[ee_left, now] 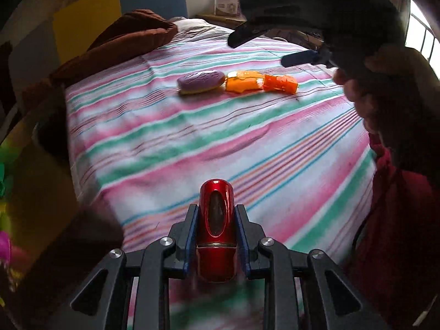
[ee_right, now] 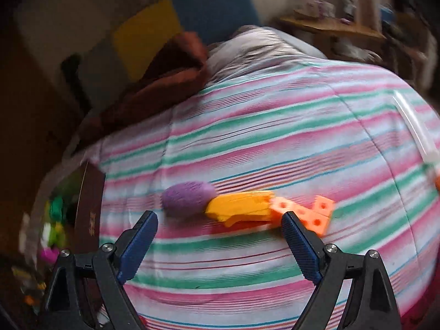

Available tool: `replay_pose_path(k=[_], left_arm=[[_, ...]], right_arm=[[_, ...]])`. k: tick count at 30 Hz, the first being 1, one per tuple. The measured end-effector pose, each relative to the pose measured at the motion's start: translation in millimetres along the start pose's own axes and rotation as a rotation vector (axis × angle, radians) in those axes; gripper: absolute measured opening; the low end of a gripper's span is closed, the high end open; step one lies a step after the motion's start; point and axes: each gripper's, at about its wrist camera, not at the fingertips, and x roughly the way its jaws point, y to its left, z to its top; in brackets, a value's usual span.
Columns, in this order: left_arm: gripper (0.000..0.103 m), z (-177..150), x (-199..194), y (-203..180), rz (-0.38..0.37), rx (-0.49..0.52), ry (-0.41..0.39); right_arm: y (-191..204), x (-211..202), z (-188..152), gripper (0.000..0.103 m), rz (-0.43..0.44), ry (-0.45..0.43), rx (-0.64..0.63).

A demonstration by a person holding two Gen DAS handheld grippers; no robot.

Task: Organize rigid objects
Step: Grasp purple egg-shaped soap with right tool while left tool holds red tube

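Note:
A shiny red capsule-shaped object (ee_left: 216,228) stands upright between the blue pads of my left gripper (ee_left: 216,214), which is shut on it above the striped bedspread (ee_left: 165,137). Farther across the bed lie three toys in a row: a purple oval piece (ee_left: 200,81), a yellow-orange piece (ee_left: 243,81) and an orange block with holes (ee_left: 280,83). In the right wrist view the same row shows as the purple oval piece (ee_right: 188,198), the yellow-orange piece (ee_right: 242,206) and the orange block (ee_right: 310,214). My right gripper (ee_right: 217,225) stands open just short of them, empty.
A brown blanket (ee_left: 123,38) is heaped at the far left of the bed. A dark brown box (ee_right: 89,209) and bright toys (ee_right: 56,220) lie off the bed's left edge. A person's hand (ee_left: 385,88) with the other gripper hangs at the upper right. A wooden side table (ee_right: 330,27) stands behind.

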Motion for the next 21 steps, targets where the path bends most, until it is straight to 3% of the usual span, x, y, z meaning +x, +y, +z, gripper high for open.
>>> replay_pose_path(k=[4,7,14,15,16,17,21], left_arm=[[0.025,-9.6,-6.2,7.4,-0.006,-0.017,-0.015],[0.025,-12.9,-8.1,8.6,-0.006,-0.02,-0.027],[0.025,-15.3,-8.1,13.2,-0.033,-0.045,-0.041],[0.025,-15.5,-7.8,14.2,-0.037,-0.049,-0.043],[0.025,-15.3,-7.8,14.7,-0.04,-0.052,-0.044],[0.025,-15.8,-8.0,15.5,-0.045,-0.056,-0.046],[0.025,-16.5,-7.9,15.1,-0.045,-0.053,-0.054]], right_arm=[[29.7,14.8,6.6,0.102,-0.005,0.019,-0.095],[47.4,32.8,19.3,0.103,-0.025,0.039,-0.148],[61.1,100.5,32.4,0.103,-0.112,0.226,-0.223],[60.5,107.3,30.7,0.096,-0.106,0.26,-0.227],[60.6,114.1,26.1,0.081,-0.111,0.295,-0.245],[63.5,114.8,20.4,0.079,-0.143,0.281,-0.288],[70.7,105.1,7.2,0.077,-0.101,0.276,-0.326]])
